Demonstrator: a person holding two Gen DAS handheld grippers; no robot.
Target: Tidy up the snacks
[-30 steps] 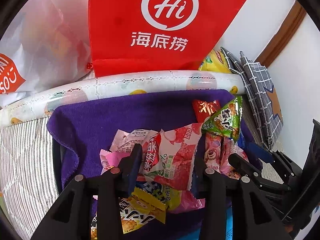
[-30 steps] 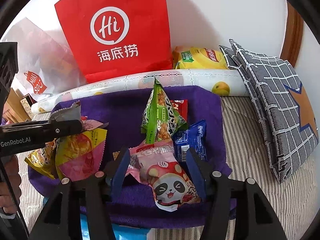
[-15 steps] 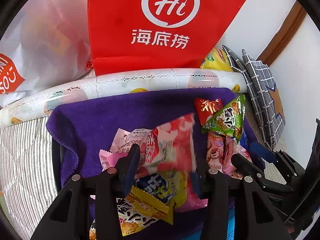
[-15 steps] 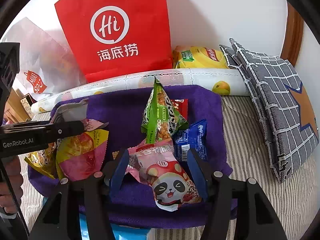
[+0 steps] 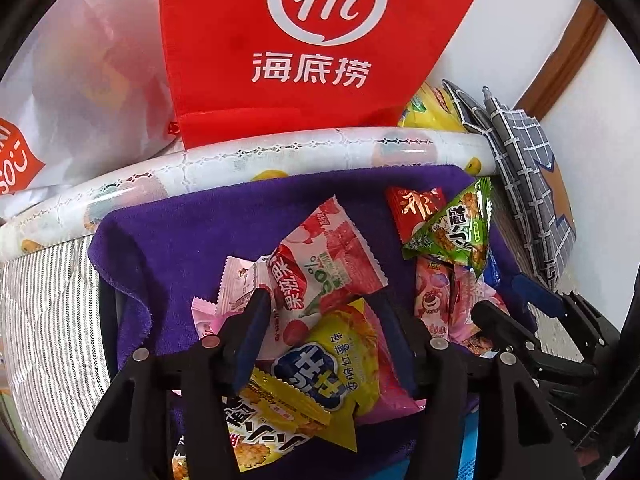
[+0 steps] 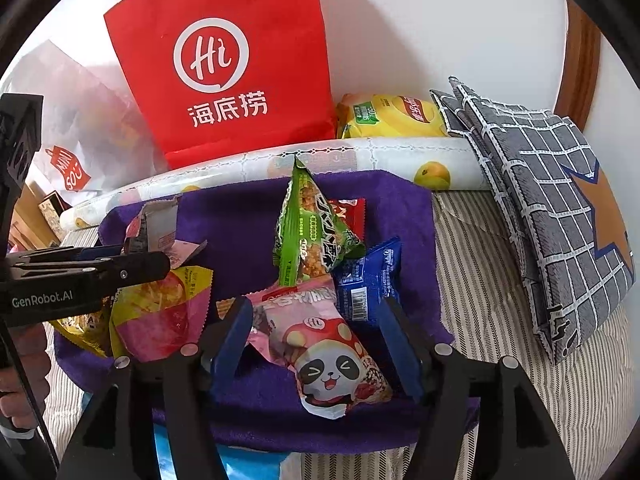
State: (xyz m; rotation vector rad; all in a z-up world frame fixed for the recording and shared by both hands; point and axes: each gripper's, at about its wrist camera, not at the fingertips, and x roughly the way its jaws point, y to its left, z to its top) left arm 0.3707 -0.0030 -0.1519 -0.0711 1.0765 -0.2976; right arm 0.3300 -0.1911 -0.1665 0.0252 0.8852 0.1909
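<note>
A purple towel (image 5: 180, 240) holds a heap of snack packets. My left gripper (image 5: 322, 304) hovers over the heap with its jaws opening. A red-and-white fruit packet (image 5: 328, 256) lies loose between and beyond its fingers, on top of a yellow packet (image 5: 344, 364). My right gripper (image 6: 316, 314) is low over the towel's (image 6: 240, 220) front edge, its jaws also opening. A pink panda packet (image 6: 332, 356) lies flat between them; the right pad is clear of it. A green triangular packet (image 6: 308, 232) and a blue packet (image 6: 368, 276) lie just behind.
A red paper bag (image 6: 224, 72) stands at the wall behind a rolled patterned sheet (image 6: 400, 156). A yellow chip bag (image 6: 392, 116) and grey checked cushions (image 6: 552, 200) are at the right. Striped bedding (image 6: 500, 320) surrounds the towel. A white plastic bag (image 5: 80, 80) is at left.
The left jaws widened and the red-and-white packet slipped out of their grip, tipping back onto the heap. The right jaws widened a little around the panda packet, which stayed put.
</note>
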